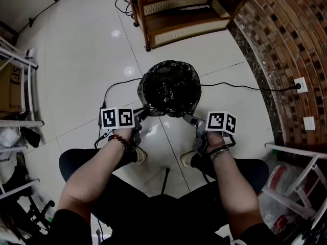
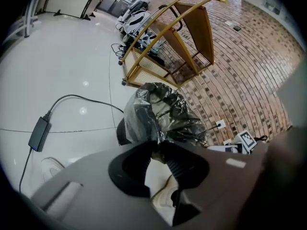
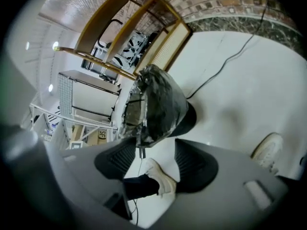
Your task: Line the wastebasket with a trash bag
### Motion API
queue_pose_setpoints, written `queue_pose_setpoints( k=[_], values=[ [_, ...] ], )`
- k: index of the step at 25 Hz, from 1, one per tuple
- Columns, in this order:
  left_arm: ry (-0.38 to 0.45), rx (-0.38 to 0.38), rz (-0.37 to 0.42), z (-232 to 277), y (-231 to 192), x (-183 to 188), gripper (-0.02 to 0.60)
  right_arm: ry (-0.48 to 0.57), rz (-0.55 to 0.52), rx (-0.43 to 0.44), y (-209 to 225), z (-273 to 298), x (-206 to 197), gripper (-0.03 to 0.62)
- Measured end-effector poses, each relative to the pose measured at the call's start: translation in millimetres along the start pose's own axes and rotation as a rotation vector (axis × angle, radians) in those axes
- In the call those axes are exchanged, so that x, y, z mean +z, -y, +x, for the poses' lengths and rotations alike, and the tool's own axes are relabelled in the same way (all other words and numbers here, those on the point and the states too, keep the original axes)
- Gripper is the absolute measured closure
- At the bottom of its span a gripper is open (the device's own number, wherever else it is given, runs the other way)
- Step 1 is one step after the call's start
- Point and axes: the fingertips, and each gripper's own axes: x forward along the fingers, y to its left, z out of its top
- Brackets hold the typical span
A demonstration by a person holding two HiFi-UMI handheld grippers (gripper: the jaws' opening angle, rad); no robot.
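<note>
Bag (image 1: pixel 170 88) already over wastebasket (image 2: pixel 121 132) rim, on floor (image 1: pixel 87 60) just ahead of grippers. Left gripper (image 1: pixel 142 112) pinching near bag edge; right gripper (image 1: pixel 190 119) released, jaws wide. Remaining, likely: edge tidying only.

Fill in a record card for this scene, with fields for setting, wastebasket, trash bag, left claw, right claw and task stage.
Setting: white tiled floor, wooden shelf unit, brick wall
Wastebasket: black, upright on the floor, just ahead of both claws
Trash bag: black, crumpled, mouth open, draped over the rim
Left claw: tips closed on the bag's near edge
Right claw: pads apart, bag edge by one pad, not pinched
Task stage: bag sits in and over the rim; lining looks nearly done
</note>
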Motion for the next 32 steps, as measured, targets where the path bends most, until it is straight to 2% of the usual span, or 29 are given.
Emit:
queue_pose_setpoints(
  k=[1,3,4,11,13,15,17,18,21,23,27,30,32],
  values=[
    [-0.006,0.002,0.005,0.5,-0.4,-1.5,0.503,0.002,0.019,-0.002,2.2,4.0,-0.5,0.371],
    [-0.017,0.005,0.018,1.6,-1.3,-4.0,0.575,0.02,0.037,-0.03,9.3,8.0,1.8,0.526],
    [-0.022,0.004,0.022,1.8,-1.7,-5.1,0.578,0.025,0.037,-0.046,12.5,8.9,2.5,0.592],
    [-0.059,0.03,0.06,4.5,-9.1,-11.8,0.568,-0.002,-0.018,-0.077,12.4,2.2,-2.2,0.592],
    [-0.08,0.057,0.075,7.7,-15.5,-15.3,0.533,-0.015,-0.03,-0.098,17.1,5.5,-4.0,0.592],
    [-0.093,0.073,0.077,10.2,-22.1,-17.1,0.451,-0.02,-0.037,-0.117,23.2,10.0,-4.7,0.592],
    [-0.097,0.071,0.071,10.8,-25.6,-16.5,0.403,-0.022,-0.042,-0.128,28.3,14.8,-4.9,0.583],
    [-0.097,0.069,0.069,10.5,-26.3,-15.8,0.372,-0.025,-0.043,-0.128,29.8,17.5,-5.4,0.554],
    [-0.089,0.052,0.071,6.8,-23.1,-12.1,0.306,-0.035,-0.06,-0.106,27.3,19.7,-6.6,0.406],
    [-0.064,0.032,0.079,1.2,-16.0,-4.3,0.285,-0.026,-0.096,-0.094,20.7,11.1,-3.1,0.36],
    [0.0,0.008,0.11,-13.7,-0.3,19.1,0.271,0.065,-0.155,-0.09,5.5,-20.7,26.6,0.336],
    [0.047,0.048,0.131,-16.4,-1.5,36.8,0.27,0.131,-0.217,-0.127,-0.9,-29.8,61.3,0.336],
    [0.059,0.083,0.137,-9.0,-5.2,44.8,0.27,0.13,-0.258,-0.177,2.5,-21.6,77.0,0.336]
  ],
)
